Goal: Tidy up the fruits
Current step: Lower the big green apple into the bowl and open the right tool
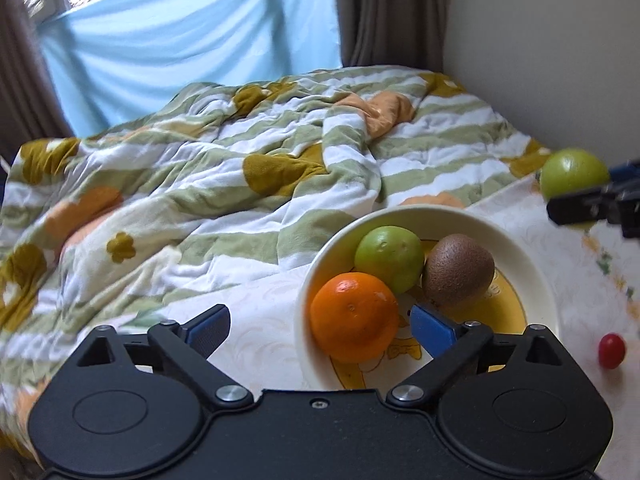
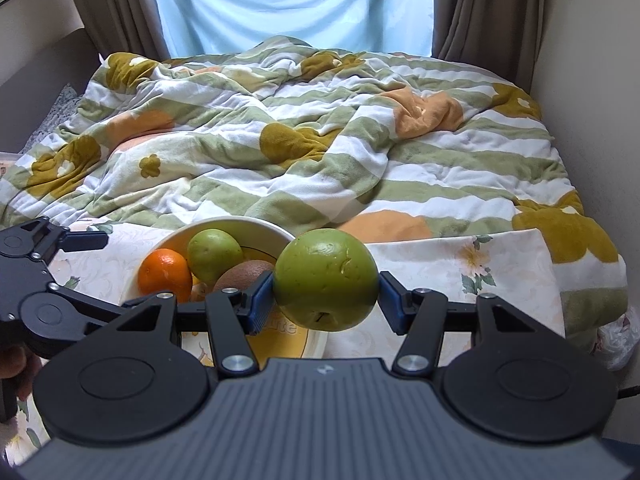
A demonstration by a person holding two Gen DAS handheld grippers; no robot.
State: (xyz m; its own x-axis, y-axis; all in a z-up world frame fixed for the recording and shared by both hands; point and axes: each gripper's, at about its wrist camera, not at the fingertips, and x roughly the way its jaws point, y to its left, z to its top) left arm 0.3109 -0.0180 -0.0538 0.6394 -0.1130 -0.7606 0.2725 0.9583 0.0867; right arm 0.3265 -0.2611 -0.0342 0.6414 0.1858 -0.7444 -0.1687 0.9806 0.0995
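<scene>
A cream bowl [image 1: 532, 256] with a yellow inside sits on a floral cloth and holds an orange [image 1: 354, 316], a green apple [image 1: 390, 258] and a kiwi [image 1: 458, 270]. My left gripper [image 1: 320, 330] is open just above the bowl's near rim, its fingers either side of the orange without touching it. My right gripper [image 2: 326, 300] is shut on a second green apple [image 2: 326, 278], held in the air right of the bowl [image 2: 256, 224]. That apple also shows in the left wrist view [image 1: 574, 172], far right. The left gripper shows in the right wrist view [image 2: 48, 276].
A small red fruit [image 1: 611, 350] lies on the cloth right of the bowl. A rumpled striped blanket [image 2: 320, 140] covers the bed behind. A wall [image 2: 592, 80] stands close on the right, curtains [image 2: 488, 8] and a window at the back.
</scene>
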